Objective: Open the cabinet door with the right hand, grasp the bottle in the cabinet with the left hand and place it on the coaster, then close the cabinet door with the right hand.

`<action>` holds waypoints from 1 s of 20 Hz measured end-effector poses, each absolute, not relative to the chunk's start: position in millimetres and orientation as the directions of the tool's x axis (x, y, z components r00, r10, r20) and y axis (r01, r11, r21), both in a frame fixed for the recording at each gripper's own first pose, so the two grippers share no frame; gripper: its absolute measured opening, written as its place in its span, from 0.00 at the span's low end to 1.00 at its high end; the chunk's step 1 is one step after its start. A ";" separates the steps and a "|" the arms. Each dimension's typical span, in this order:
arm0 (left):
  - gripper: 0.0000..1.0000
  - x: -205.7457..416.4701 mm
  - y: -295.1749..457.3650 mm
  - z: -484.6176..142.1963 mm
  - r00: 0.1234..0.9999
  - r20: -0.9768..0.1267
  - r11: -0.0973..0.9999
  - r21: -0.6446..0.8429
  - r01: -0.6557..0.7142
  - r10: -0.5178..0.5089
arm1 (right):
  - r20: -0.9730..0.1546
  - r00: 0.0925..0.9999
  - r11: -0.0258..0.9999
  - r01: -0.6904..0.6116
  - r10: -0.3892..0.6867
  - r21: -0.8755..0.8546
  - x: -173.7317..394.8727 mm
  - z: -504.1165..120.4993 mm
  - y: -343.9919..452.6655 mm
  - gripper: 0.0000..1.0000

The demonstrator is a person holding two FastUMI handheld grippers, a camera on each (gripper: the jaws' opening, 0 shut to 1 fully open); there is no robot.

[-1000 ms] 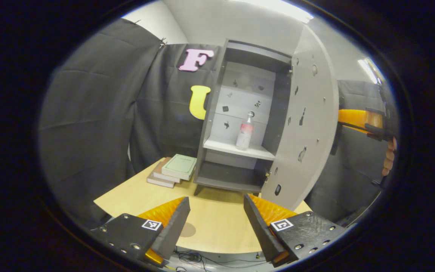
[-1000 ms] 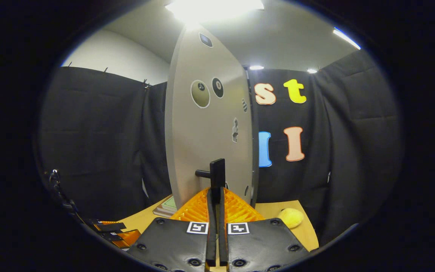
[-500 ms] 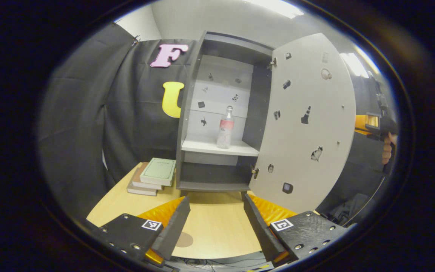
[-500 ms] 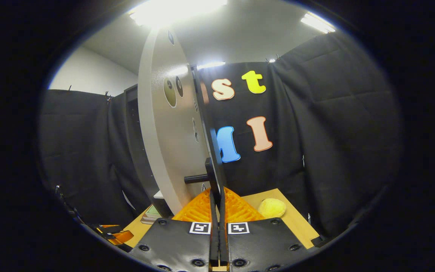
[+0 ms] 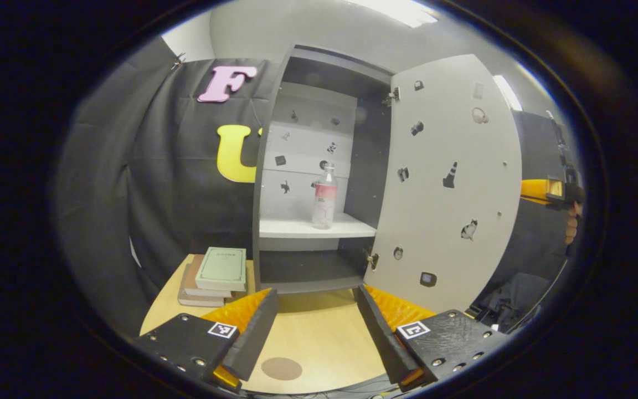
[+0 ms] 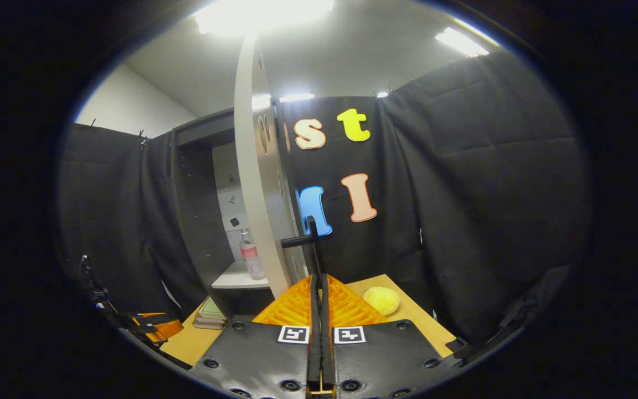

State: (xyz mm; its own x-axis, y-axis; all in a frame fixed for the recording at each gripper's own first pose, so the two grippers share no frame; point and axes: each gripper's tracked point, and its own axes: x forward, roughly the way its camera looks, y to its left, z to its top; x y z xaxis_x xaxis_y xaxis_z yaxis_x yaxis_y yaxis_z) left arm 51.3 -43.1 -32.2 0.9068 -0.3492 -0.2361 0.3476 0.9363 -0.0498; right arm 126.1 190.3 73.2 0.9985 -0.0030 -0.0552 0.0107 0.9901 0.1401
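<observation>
In the right gripper view, the right gripper [image 6: 319, 288] at bottom centre is closed on the door handle [image 6: 312, 239], both fingers pressing it. The cabinet door [image 5: 452, 183] stands open at the right of the left gripper view. There the left gripper [image 5: 316, 321] at the bottom is spread wide, holding nothing. The bottle [image 5: 324, 198] stands upright on the cabinet shelf [image 5: 308, 227] at centre. The coaster [image 5: 281, 368] lies on the table [image 5: 319, 338] at the bottom.
</observation>
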 end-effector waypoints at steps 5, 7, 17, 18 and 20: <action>0.89 71.5 -31.0 -31.1 0.891 -0.226 0.919 -0.096 0.382 -0.394 | -0.084 0.985 0.964 0.165 -0.151 0.208 87.1 64.8 160.7 0.00; 0.89 85.0 -28.6 -23.2 0.896 -0.205 0.919 -0.087 0.384 -0.394 | -0.086 0.976 0.956 0.215 -0.201 0.201 80.4 65.5 145.2 0.02; 0.89 179.0 -57.5 62.1 0.941 -0.046 0.941 -0.078 0.331 -0.335 | -0.058 0.977 0.962 0.211 -0.204 0.171 160.1 86.1 88.0 0.02; 0.89 189.5 -65.0 68.2 0.943 -0.035 0.941 -0.087 0.326 -0.330 | -0.061 0.979 0.963 0.203 -0.195 0.180 173.0 85.0 83.7 0.02; 0.89 216.3 -83.3 75.4 0.947 -0.025 0.942 -0.116 0.316 -0.321 | -0.079 0.984 0.964 0.170 -0.157 0.203 198.2 81.3 80.8 0.00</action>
